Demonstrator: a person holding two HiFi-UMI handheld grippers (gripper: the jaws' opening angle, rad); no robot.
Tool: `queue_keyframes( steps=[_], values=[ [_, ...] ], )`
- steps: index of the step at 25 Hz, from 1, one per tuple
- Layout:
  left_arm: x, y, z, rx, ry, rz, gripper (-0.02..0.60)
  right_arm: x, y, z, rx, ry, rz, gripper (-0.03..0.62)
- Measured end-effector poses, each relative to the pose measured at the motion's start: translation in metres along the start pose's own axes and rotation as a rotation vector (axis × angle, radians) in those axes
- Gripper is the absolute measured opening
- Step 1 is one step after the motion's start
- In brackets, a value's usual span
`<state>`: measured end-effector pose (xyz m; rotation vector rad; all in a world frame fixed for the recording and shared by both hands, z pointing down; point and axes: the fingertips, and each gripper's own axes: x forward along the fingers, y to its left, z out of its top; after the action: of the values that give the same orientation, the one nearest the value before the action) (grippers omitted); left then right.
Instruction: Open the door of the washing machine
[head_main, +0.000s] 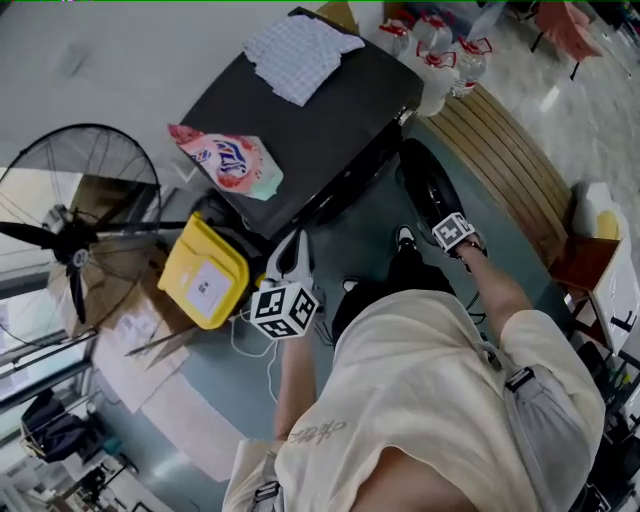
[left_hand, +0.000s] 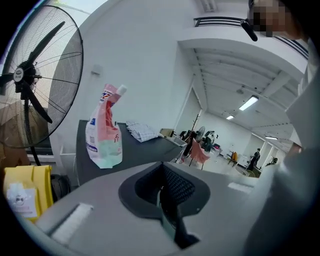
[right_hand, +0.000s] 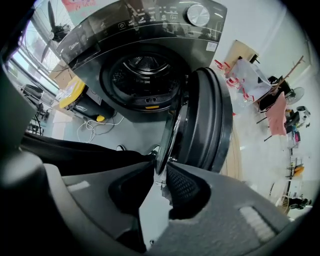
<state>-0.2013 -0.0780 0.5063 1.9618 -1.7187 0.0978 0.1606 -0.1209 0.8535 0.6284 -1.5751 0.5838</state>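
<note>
Between the closed jaws of the right gripper (right_hand: 162, 165) sits the rim of the washing machine's door (right_hand: 205, 120), pinched at its free edge by the black ribbed pads. The door stands swung wide from the front of the dark washing machine (right_hand: 145, 60), hinged on the right as the right gripper view shows it. The round opening and the steel drum (right_hand: 142, 67) are exposed. A silver control dial (right_hand: 198, 14) sits on the panel above the opening.

From the head view, the door (head_main: 430, 190) juts out from the machine's front toward the person, with the right gripper (head_main: 452, 230) at its outer edge.

The left gripper (left_hand: 162, 192) is held apart from the machine, its jaws pressed together on nothing. On the machine's flat top stand a pink-and-green detergent pouch (left_hand: 104, 132) and, farther back, a folded checked cloth (left_hand: 140, 131). A yellow container (head_main: 205, 270) rests on the floor just beside the machine, near a black floor fan (head_main: 75, 230). White cables (right_hand: 92, 125) lie on the floor in front.
</note>
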Motion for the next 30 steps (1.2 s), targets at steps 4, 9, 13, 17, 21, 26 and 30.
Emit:
queue_keyframes(
  steps=[4, 9, 13, 17, 21, 26, 30],
  values=[
    [0.021, -0.017, 0.008, 0.025, 0.004, -0.019, 0.018, -0.007, -0.024, -0.006, 0.015, 0.006, -0.04, 0.03],
    [0.042, -0.034, 0.008, 0.039, 0.016, -0.031, 0.018, 0.001, -0.048, -0.001, 0.028, -0.044, -0.027, 0.002],
    [0.051, -0.04, 0.006, 0.049, 0.024, -0.03, 0.018, -0.002, -0.064, -0.012, 0.051, 0.008, -0.05, 0.002],
    [0.056, -0.048, 0.01, 0.058, 0.013, -0.02, 0.018, -0.007, -0.086, -0.009, 0.056, 0.009, -0.079, 0.002],
    [0.062, -0.049, 0.013, 0.061, 0.006, 0.0, 0.018, -0.007, -0.102, -0.002, 0.065, -0.002, -0.073, 0.002],
    [0.072, -0.058, 0.019, 0.058, -0.005, 0.017, 0.018, -0.008, -0.122, 0.008, 0.048, -0.028, -0.074, 0.002],
    [0.081, -0.062, 0.02, 0.056, -0.001, 0.032, 0.018, -0.008, -0.138, 0.009, 0.044, -0.012, -0.074, 0.002]
  ],
)
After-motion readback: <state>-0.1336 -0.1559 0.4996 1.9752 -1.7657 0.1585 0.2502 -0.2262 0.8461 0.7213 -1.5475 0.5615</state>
